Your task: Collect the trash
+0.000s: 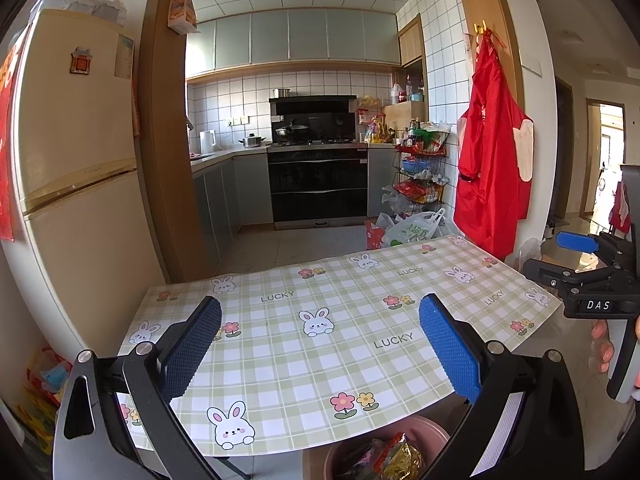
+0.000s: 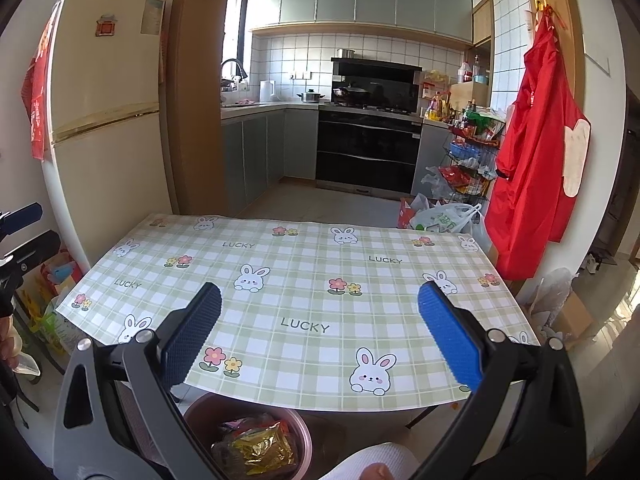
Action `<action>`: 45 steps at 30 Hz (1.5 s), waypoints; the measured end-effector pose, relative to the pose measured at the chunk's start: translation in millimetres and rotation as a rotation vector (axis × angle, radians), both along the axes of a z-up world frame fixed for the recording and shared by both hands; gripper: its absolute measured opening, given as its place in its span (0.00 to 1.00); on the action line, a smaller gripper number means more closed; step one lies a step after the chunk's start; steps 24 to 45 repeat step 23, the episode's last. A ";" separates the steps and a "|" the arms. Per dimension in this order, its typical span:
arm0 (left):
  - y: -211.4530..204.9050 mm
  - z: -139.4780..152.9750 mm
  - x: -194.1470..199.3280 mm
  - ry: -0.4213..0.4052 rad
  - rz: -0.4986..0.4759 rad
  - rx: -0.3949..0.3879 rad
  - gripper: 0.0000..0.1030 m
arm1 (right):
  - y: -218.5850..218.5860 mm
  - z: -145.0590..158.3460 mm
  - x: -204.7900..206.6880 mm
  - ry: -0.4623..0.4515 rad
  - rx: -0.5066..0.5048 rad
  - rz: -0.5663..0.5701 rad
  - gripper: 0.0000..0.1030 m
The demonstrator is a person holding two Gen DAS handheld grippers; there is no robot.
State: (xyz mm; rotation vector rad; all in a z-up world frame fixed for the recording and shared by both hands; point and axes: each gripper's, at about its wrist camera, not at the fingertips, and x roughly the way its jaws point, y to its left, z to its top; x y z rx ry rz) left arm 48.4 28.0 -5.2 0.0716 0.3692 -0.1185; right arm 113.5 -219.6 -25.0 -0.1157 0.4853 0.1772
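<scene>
A table (image 1: 280, 364) with a green checked rabbit cloth lies ahead, also in the right wrist view (image 2: 312, 300). A pink bin (image 1: 424, 430) holding crumpled snack wrappers (image 1: 396, 456) stands on the floor below the table's near edge; it also shows in the right wrist view (image 2: 208, 408) with the wrappers (image 2: 260, 448) inside. My left gripper (image 1: 320, 336) is open and empty above the table. My right gripper (image 2: 320, 328) is open and empty above the table; it also shows at the right edge of the left wrist view (image 1: 580, 256).
A fridge (image 1: 76, 152) stands left. A red apron (image 1: 496, 140) hangs on the right wall. Plastic bags (image 1: 412, 230) and a wire rack (image 1: 420, 168) sit beyond the table's far right corner. Kitchen counters and an oven (image 1: 318, 184) lie behind.
</scene>
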 end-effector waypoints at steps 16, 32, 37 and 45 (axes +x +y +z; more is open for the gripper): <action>-0.7 1.1 -2.2 -0.001 -0.004 0.000 0.94 | -0.6 -0.1 1.0 0.003 -0.001 -0.002 0.94; 0.7 1.0 -0.4 0.011 0.010 -0.004 0.94 | -2.0 -2.0 -0.1 0.006 -0.001 -0.001 0.94; 0.7 1.0 -0.4 0.011 0.010 -0.004 0.94 | -2.0 -2.0 -0.1 0.006 -0.001 -0.001 0.94; 0.7 1.0 -0.4 0.011 0.010 -0.004 0.94 | -2.0 -2.0 -0.1 0.006 -0.001 -0.001 0.94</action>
